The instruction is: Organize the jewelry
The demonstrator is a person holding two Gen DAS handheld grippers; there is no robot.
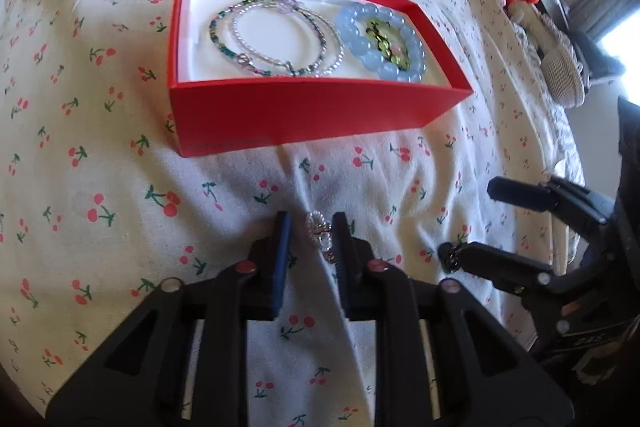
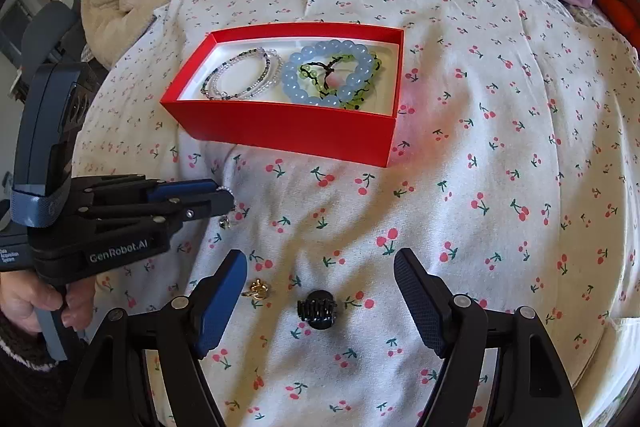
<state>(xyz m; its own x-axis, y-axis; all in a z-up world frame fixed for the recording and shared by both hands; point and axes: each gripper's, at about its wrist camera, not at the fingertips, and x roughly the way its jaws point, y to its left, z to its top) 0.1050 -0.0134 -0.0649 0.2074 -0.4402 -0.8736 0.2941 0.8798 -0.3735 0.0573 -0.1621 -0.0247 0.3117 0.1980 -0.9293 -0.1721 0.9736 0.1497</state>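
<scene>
Your target, the red box point(image 1: 316, 115), sits ahead on the cherry-print bedspread point(image 1: 100, 155). Your right gripper point(image 2: 320, 275) hangs wide open over the black hair claw point(image 2: 316, 310). Your left gripper point(image 1: 311, 227), narrowed, brackets the small pearl earring point(image 1: 319, 235); pinch gently so the cloth stays out.

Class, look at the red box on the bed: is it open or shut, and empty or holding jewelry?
Open and holding jewelry: the red box has no lid on it, and the blue bead bracelet and thin beaded bracelets lie inside.
</scene>
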